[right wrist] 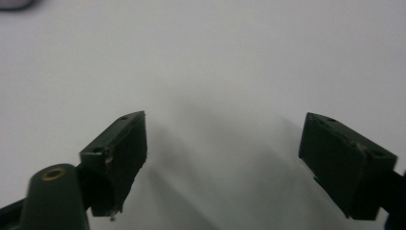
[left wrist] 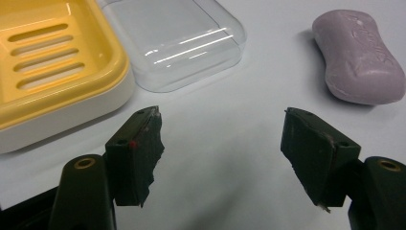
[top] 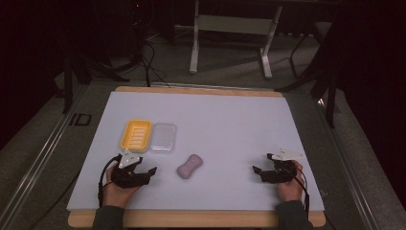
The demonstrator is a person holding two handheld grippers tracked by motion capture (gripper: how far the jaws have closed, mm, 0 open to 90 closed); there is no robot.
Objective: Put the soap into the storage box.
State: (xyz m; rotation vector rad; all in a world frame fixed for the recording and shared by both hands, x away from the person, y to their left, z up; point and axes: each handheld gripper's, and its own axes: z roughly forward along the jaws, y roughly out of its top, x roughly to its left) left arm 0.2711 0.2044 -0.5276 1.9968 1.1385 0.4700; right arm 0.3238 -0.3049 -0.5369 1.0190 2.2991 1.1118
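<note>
- The left hand-held gripper (top: 152, 171) rests on the white desk (top: 230, 120), jaws parted and empty; the right hand-held gripper (top: 256, 170) is likewise open, holding nothing.
- The lilac peanut-shaped soap bar (left wrist: 359, 57) lies just ahead of the left jaws, beside the clear plastic lid (left wrist: 174, 40) and the yellow slotted soap dish (left wrist: 52, 62).
- Likely next: straddle the bar's narrow waist and close gently, since soap slips.

A wooden table (top: 191, 219) carries a white sheet (top: 230, 120) that covers nearly all of its top. On the sheet lie 3 things: a yellow soap dish (top: 136, 135), a clear lid (top: 163, 137) touching its side, and a purple soap bar (top: 190, 166) near them.
</note>
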